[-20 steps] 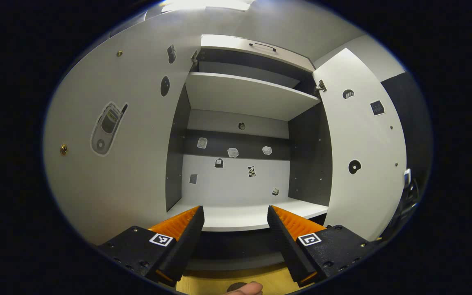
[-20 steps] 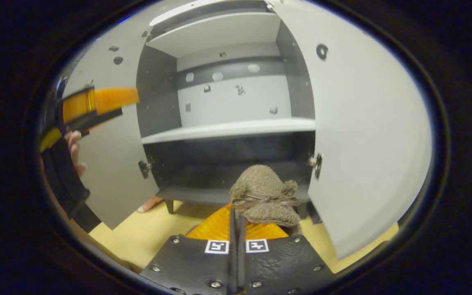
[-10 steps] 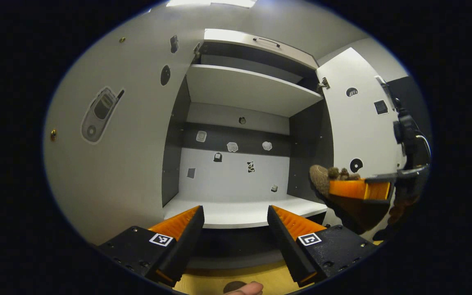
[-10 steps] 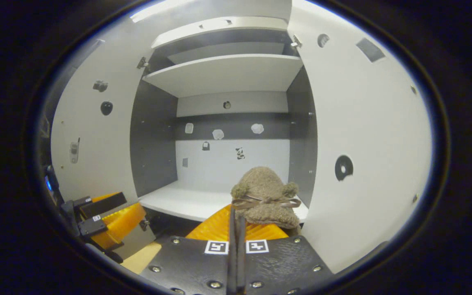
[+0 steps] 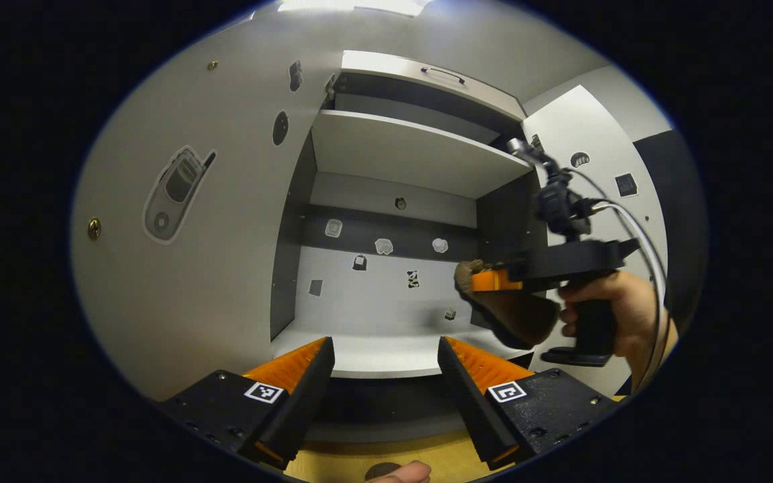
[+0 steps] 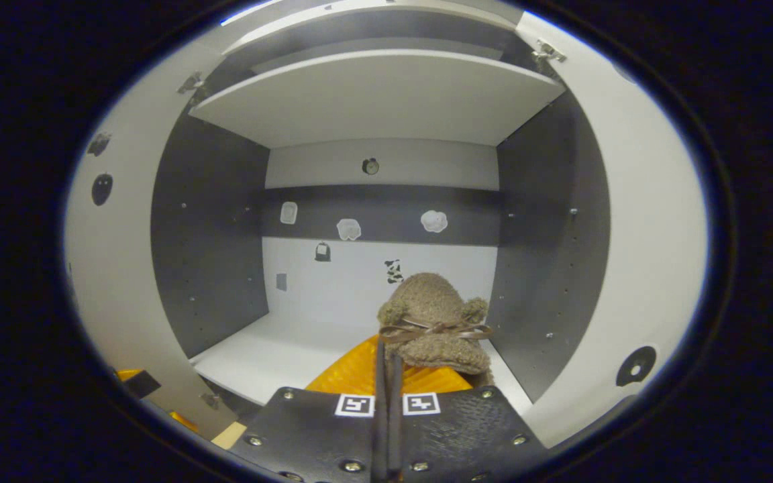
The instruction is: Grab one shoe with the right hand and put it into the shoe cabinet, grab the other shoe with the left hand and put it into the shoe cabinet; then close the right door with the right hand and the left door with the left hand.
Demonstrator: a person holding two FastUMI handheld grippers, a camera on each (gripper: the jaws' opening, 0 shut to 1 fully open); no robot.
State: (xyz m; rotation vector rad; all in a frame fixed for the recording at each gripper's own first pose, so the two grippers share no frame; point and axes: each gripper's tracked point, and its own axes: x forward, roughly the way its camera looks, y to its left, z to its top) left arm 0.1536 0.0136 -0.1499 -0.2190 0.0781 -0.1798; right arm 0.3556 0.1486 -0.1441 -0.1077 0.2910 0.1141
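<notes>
**Right gripper carries the shoe into the open cabinet**

Your right gripper [image 6: 386,365] has its fingers pressed together on the fuzzy brown shoe [image 6: 435,322], which juts forward past the tips, its little bow facing the camera. In the right gripper view the shoe hangs above the white lower shelf [image 6: 272,352] of the shoe cabinet [image 6: 212,235], over the shelf's right half, close to the dark right wall. I cannot tell whether the sole touches the shelf.

From the left gripper view, you see the same thing side-on: your hand [image 5: 611,308] wraps the right gripper's handle, cable looping above it, and the shoe [image 5: 507,312] pokes in past the cabinet's front right edge, sole down, above the shelf [image 5: 386,352].

Your left gripper [image 5: 386,352] sits back from the cabinet with its fingers spread wide, nothing between them, pointing straight at the shelf's front edge. Both doors stand open: the left door [image 5: 185,235] with its phone sticker [image 5: 175,194] swung out on one side, the right door [image 5: 601,147] behind your right hand. The upper shelf [image 6: 373,94] spans the top.
</notes>
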